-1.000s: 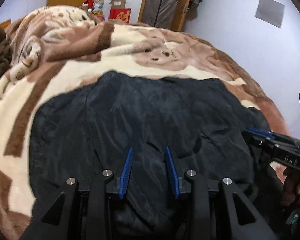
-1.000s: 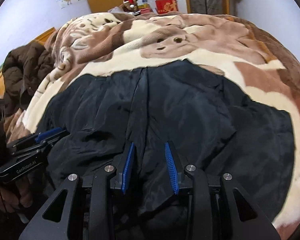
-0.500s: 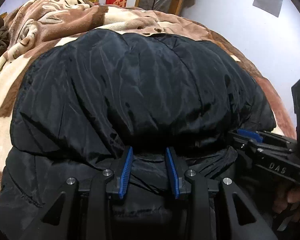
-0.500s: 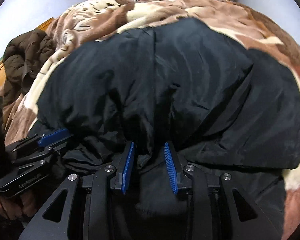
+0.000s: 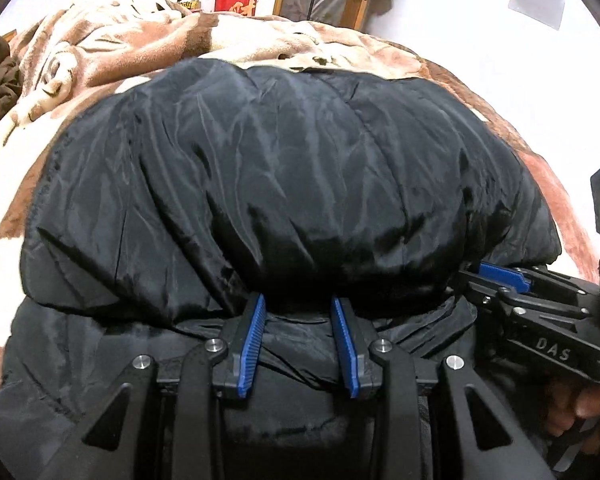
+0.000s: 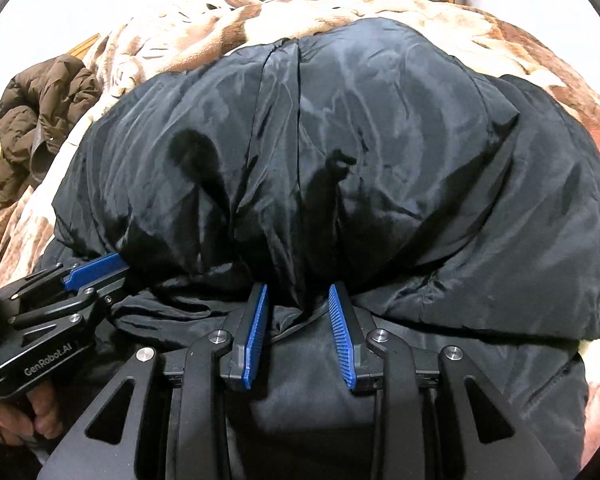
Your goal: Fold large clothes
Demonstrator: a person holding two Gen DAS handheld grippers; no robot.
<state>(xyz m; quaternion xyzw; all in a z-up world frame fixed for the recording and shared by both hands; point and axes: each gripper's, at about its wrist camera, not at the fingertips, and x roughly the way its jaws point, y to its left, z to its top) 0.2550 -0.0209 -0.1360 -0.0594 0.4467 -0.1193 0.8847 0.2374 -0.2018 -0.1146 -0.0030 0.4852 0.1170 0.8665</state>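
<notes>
both hand-held grippers partly closed on the near edge of the black padded jacket (image 5: 300, 184): left hand-held gripper (image 5: 300, 312) and right hand-held gripper (image 6: 298, 300) each with a bunch of the folded-over layer between the blue pads, apparently pinched, side by side on the bed with the brown and cream blanket (image 5: 132, 52). best done by laying the puffed top layer flat onto the lower layer, near edges matched, pressing out trapped air before letting go. worth releasing both sides together, since slippery padded cloth likely springs back or slides off line.
</notes>
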